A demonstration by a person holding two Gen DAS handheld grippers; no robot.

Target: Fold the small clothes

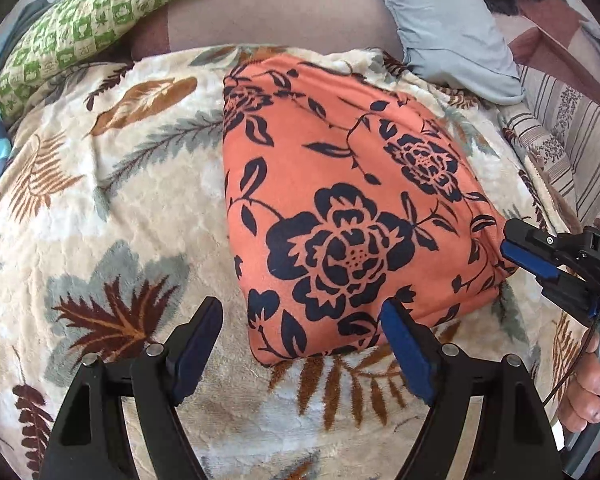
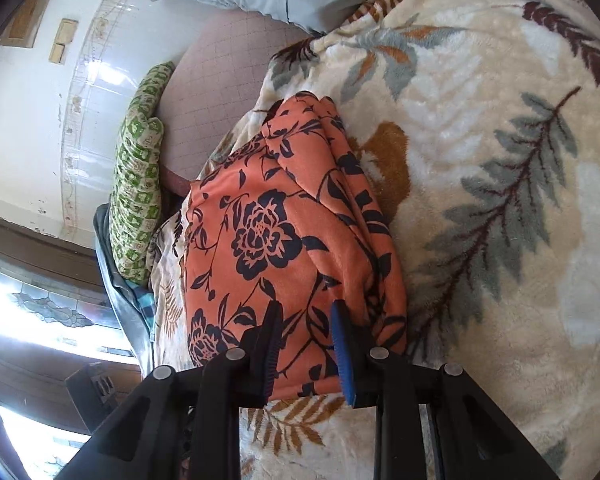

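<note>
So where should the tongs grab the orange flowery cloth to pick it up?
Probably the near corner of the folded orange cloth with dark blue flowers, coming from the front. There the layers meet in one thick edge, just by the open left tongs. The right tongs already straddle another edge.

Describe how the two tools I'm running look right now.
Both tools, left tool and right tool, have black plastic linkage arms with silver pivot pins and blue ribbed fingers. The right tool's body carries white letters "DA", a thin black cable, and a grey handle in a bare hand.

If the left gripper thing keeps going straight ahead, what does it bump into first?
Probably the folded orange flowered cloth. The left hand-held gripper is open and points at its near edge, though how high it sits above the leaf-print blanket is unclear.
</note>
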